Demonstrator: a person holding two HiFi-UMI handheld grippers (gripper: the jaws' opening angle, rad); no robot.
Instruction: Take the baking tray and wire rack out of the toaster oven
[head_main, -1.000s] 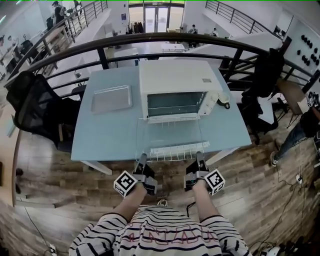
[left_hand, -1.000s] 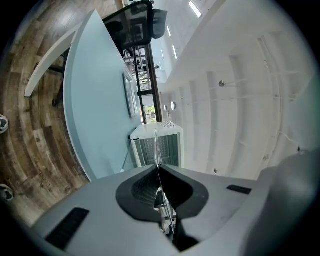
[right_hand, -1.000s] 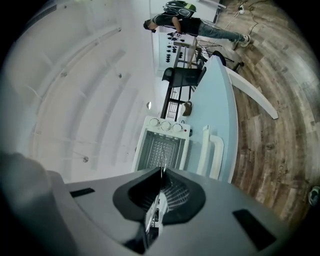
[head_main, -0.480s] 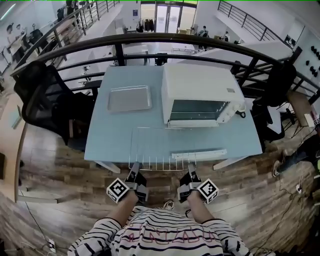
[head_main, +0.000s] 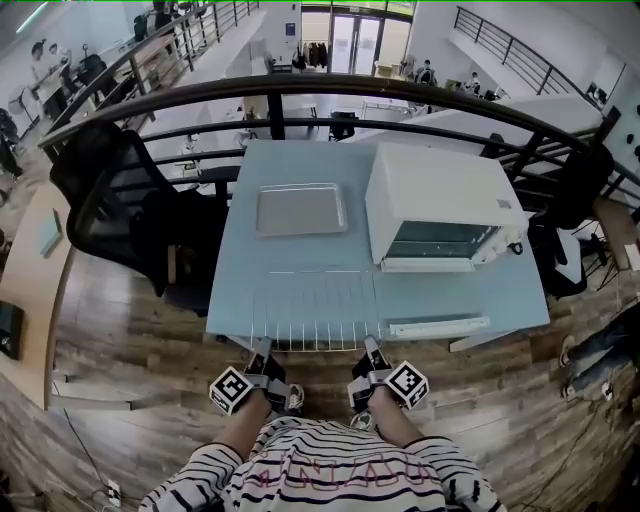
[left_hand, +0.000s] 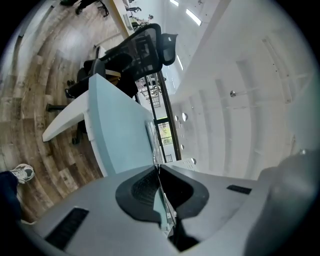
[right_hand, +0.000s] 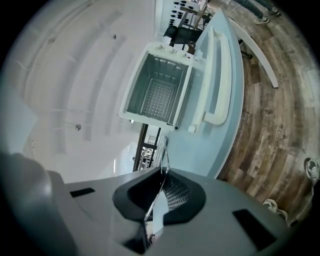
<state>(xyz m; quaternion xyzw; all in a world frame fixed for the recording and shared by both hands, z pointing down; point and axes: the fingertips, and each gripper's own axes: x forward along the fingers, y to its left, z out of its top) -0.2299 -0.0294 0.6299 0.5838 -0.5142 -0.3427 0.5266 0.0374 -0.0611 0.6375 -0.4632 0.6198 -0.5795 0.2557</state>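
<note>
Two grippers share this load, so treat the step as one move.

**Head view:** your left gripper (head_main: 262, 350) and right gripper (head_main: 371, 350) each pinch the near edge of the wire rack (head_main: 315, 300). The rack lies over the near part of the table (head_main: 228, 290), left of the toaster oven (head_main: 440, 200) and beside its dropped door (head_main: 440, 327). Whether the rack touches the tabletop cannot be told. The baking tray (head_main: 300, 210) already rests on the table beyond the rack, left of the oven. By my reading the rack is out and only needs setting down. Lower both hands together and level, and stop short of the tray so the two do not clash.

**Left gripper view:** the jaws are closed to a slit on the rack's thin rim wire (left_hand: 153, 135), with the table running away ahead. So thin a hold may let the rack swing, so do not twist your wrist.

**Right gripper view:** the jaws are likewise clamped on the rim wire. The oven stands open on the far side, with no tray or rack to be made out inside, and its door handle (right_hand: 215, 80) is to the right. Let go only once the rack rests flat, both hands at once
</note>
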